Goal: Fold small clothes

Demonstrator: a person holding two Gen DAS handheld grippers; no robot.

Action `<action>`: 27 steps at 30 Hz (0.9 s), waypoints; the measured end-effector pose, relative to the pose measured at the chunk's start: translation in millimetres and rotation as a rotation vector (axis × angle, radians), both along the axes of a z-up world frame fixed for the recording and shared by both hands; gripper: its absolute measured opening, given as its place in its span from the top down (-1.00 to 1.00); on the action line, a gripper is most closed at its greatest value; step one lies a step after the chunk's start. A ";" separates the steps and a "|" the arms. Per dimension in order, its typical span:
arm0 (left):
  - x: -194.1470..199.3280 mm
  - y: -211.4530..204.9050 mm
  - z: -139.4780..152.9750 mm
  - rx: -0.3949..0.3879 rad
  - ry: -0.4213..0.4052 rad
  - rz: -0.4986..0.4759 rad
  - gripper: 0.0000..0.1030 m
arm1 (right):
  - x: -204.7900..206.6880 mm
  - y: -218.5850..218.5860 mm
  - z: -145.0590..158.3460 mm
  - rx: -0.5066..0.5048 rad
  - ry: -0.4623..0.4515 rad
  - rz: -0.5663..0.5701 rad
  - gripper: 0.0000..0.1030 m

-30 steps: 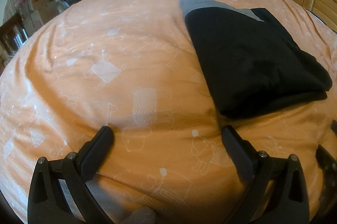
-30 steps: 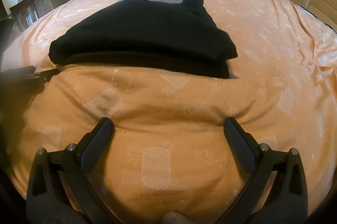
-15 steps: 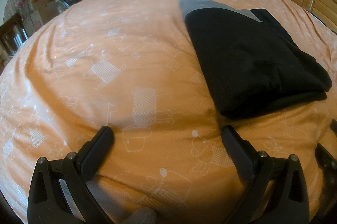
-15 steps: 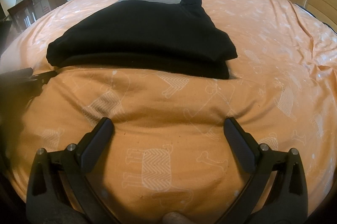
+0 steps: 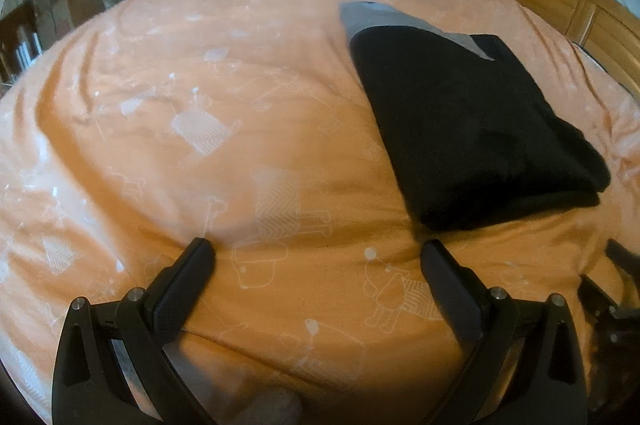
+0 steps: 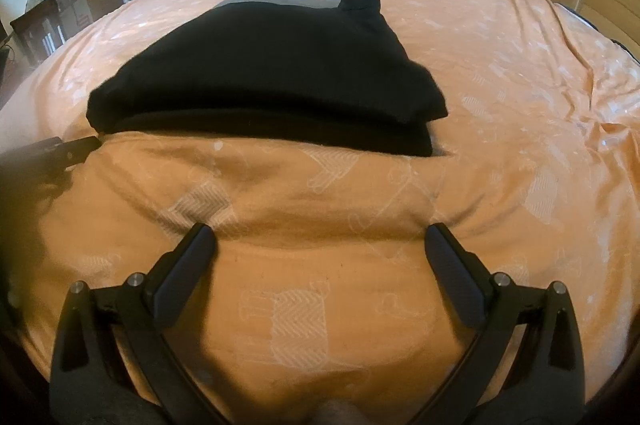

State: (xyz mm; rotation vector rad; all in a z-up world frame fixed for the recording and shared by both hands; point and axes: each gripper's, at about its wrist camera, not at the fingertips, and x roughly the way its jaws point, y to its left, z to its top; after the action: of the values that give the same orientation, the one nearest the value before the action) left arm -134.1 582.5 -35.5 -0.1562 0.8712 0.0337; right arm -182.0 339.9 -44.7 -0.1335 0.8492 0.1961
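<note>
Two grippers, the left gripper [image 5: 316, 257] and the right gripper [image 6: 320, 245], hang spread wide and empty near the bed's [image 5: 160, 85] front edge, while the black shirt [image 6: 272, 73] lies folded mid-bed, so the fold looks done and a fresh garment seems next.

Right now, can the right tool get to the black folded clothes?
Probably yes. The right tool is open and empty, and only bare orange bedspread lies between it and the black folded clothes.
</note>
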 end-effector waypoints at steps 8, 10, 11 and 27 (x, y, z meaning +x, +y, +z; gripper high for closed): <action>-18.7 -8.3 97.6 0.004 -0.133 -0.061 -1.00 | -16.6 -0.3 121.2 0.042 -0.199 0.025 -1.00; -29.8 -9.3 157.1 0.020 -0.260 -0.055 -1.00 | -34.4 0.9 181.6 0.070 -0.332 0.041 -1.00; -36.5 -9.7 180.3 0.029 -0.314 -0.047 -1.00 | -43.0 1.6 200.5 0.076 -0.382 0.039 -1.00; -86.7 -77.6 260.8 0.081 -0.351 -0.050 -1.00 | -57.7 22.1 209.6 -0.029 -0.144 -0.061 -1.00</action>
State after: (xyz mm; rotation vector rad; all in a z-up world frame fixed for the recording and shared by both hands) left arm -220.7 504.8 225.3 -0.0611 0.5221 -0.0053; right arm -239.7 362.0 165.0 -0.1466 0.7117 0.1153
